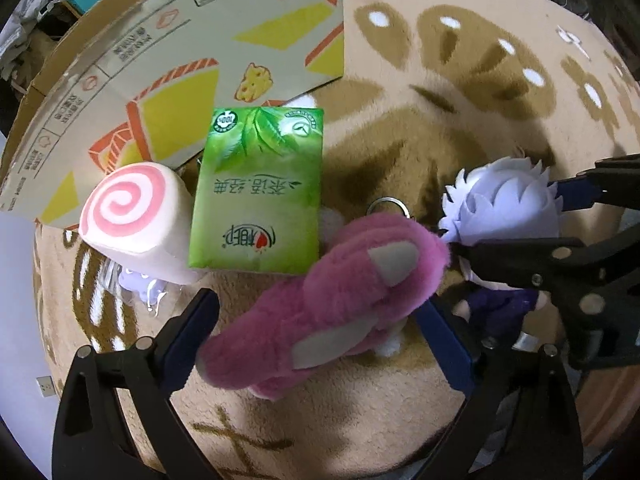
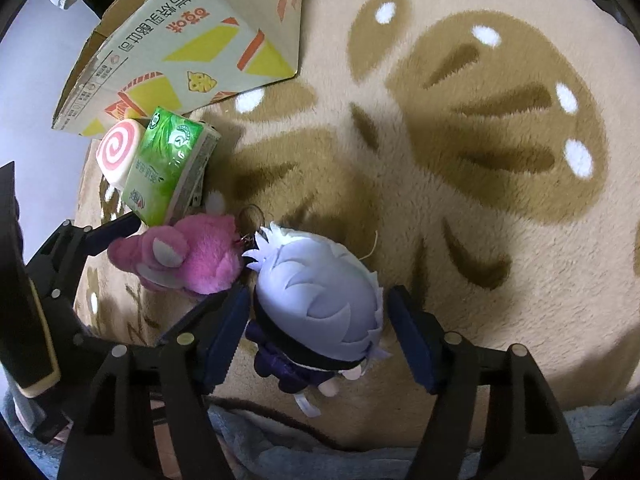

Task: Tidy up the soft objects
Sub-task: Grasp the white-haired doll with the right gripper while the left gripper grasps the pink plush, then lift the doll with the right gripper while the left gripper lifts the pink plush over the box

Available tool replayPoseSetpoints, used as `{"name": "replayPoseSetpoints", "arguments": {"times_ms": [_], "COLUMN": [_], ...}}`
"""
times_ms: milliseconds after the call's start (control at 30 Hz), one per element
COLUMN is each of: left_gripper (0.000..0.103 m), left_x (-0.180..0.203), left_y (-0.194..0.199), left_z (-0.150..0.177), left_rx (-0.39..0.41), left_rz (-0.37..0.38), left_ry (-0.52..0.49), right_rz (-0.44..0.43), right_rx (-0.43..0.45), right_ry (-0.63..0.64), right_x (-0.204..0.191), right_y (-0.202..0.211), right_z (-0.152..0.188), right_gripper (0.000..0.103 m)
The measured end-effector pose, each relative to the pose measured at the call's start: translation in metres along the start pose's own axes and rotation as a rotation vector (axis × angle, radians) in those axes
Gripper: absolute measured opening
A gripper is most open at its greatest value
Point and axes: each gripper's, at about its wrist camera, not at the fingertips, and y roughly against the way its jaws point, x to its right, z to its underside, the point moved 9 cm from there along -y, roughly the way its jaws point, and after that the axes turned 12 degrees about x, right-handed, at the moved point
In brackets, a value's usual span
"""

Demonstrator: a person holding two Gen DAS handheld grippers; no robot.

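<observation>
A pink plush toy point(image 1: 332, 304) lies on the beige rug point(image 1: 480, 120). It sits between the fingers of my left gripper point(image 1: 318, 306), which stands open with a pad close on each side. Right beside it lies a small doll with pale lilac hair point(image 2: 316, 292) and dark clothes. My right gripper point(image 2: 318, 296) is open around the doll's head: the left pad is against the hair and a gap shows at the right pad. In the left wrist view the right gripper point(image 1: 508, 220) straddles the doll point(image 1: 504, 204).
A green tissue pack point(image 1: 256, 192) and a pink-swirl roll plush point(image 1: 132, 220) lie against an open cardboard box point(image 1: 180, 40) at the rug's far left. A metal key ring point(image 1: 386, 202) sticks out of the pink plush. A blue blanket point(image 2: 280, 448) borders the rug's near edge.
</observation>
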Motion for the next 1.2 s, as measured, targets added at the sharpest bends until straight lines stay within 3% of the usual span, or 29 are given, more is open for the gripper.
{"name": "replayPoseSetpoints", "arguments": {"times_ms": [67, 167, 567, 900, 1033, 1200], "left_gripper": [0.097, 0.095, 0.087, 0.082, 0.082, 0.082], "left_x": [0.004, 0.004, -0.009, -0.028, -0.040, -0.060], "left_y": [-0.005, -0.007, 0.008, 0.021, 0.037, 0.066], "left_z": [-0.002, -0.004, 0.001, 0.012, 0.018, 0.013], "left_rx": [0.001, 0.004, 0.016, -0.005, 0.023, 0.108], "left_rz": [0.002, 0.010, 0.014, 0.019, -0.002, -0.085], "left_ry": [0.000, 0.007, 0.031, 0.109, 0.141, 0.183], "right_rz": [-0.004, -0.014, -0.063, -0.065, -0.084, -0.097], "right_rx": [-0.004, 0.004, 0.091, 0.141, 0.190, 0.280], "right_ry": [-0.003, -0.009, 0.000, 0.028, 0.057, 0.120], "right_x": [0.000, -0.004, -0.008, -0.013, -0.020, -0.032], "right_y": [-0.001, -0.002, 0.016, 0.025, 0.034, 0.052], "right_z": [0.000, -0.001, -0.016, -0.026, -0.033, -0.043], "right_gripper": [0.075, 0.062, 0.060, 0.060, 0.060, 0.060]}}
